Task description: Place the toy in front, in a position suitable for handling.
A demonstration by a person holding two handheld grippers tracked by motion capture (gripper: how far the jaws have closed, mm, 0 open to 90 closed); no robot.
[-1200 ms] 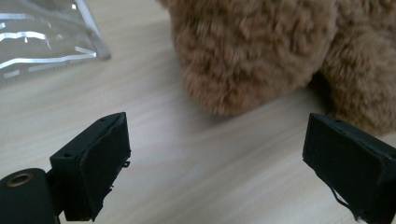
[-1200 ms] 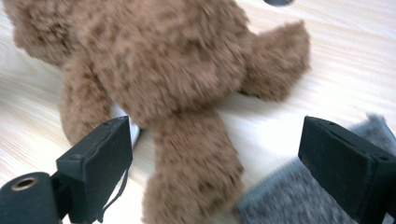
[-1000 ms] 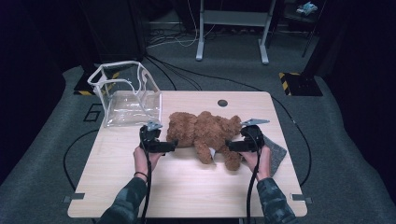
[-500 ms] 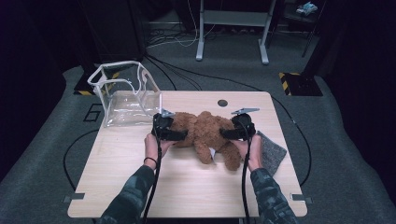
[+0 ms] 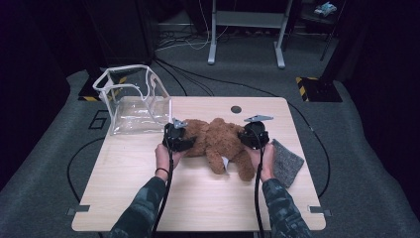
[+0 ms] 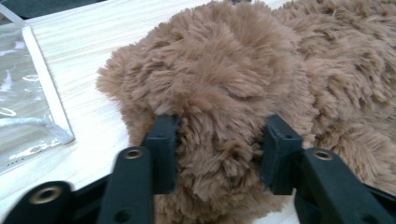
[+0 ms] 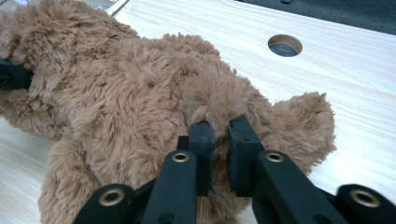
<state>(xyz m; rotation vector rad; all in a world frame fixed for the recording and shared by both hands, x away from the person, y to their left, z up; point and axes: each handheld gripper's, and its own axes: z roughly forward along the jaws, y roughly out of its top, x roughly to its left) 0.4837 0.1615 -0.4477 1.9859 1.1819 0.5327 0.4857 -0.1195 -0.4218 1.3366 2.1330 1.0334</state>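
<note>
The teddy bear lies mid-table, right of the clear bag. The left gripper has just been closing and pinches a wide fold of the bear's left end. The right gripper, jaws just drawn nearly together, clamps a thin tuft at the right end. A grey cloth lies near right.

- The near half of the bench lies bare between the person's two forearms, open for passing.
- The teddy bear blocks the bench's middle, spanning from the left claw to the right claw.
- A clear bag stands at the far left corner.
- A grey cloth lies by the right edge.
- The far edge around the round hole is free.
</note>
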